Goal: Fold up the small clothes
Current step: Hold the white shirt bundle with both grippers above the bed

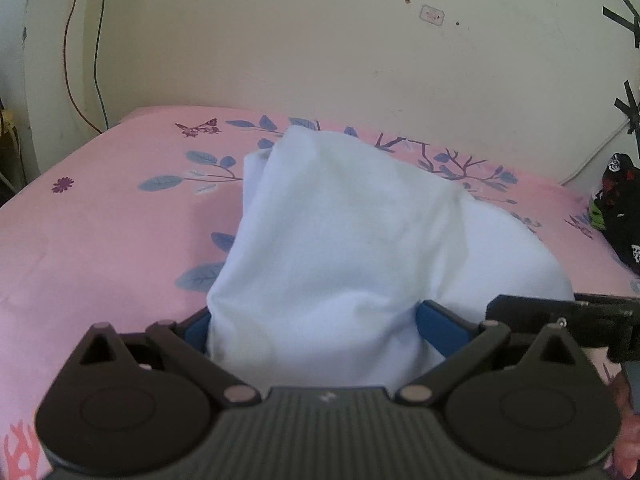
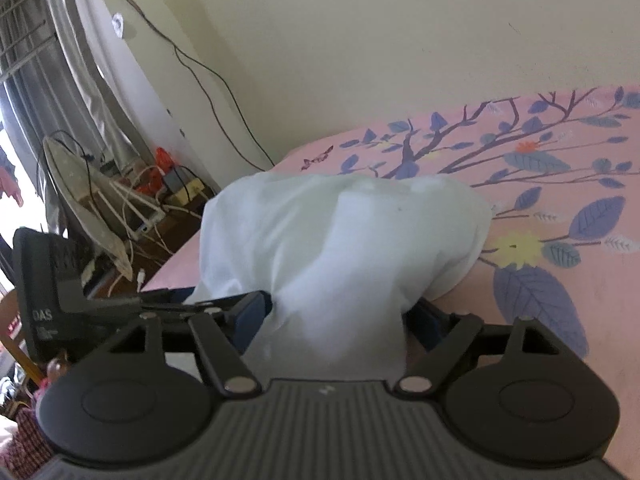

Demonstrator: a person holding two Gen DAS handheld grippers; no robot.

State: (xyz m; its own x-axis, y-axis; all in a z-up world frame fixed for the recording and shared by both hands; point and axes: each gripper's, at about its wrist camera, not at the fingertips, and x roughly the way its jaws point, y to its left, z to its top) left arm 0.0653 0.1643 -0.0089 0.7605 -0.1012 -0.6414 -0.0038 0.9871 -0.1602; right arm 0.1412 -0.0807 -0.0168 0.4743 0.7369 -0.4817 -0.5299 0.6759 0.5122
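The left tongs [image 1: 314, 320] are clenched on a bunched edge of the pale blue-white soft cotton garment [image 1: 344, 232], which rises from between their blue pads and drapes forward onto the pink bedsheet printed with blue leaves and branches [image 1: 100, 220]. The right tongs [image 2: 338, 316] grip the same garment [image 2: 340, 232] just beside the other pair, its far end resting on the bedsheet [image 2: 560, 200]. A black patterned cloth bundle [image 1: 618, 208] lies at the bed's right edge.

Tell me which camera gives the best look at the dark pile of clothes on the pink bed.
The left wrist view. The dark pile of clothes with red and white print lies at its right edge, on the pink floral bedsheet beside the wall. The right wrist view doesn't show it; there the pale blue garment fills the middle.
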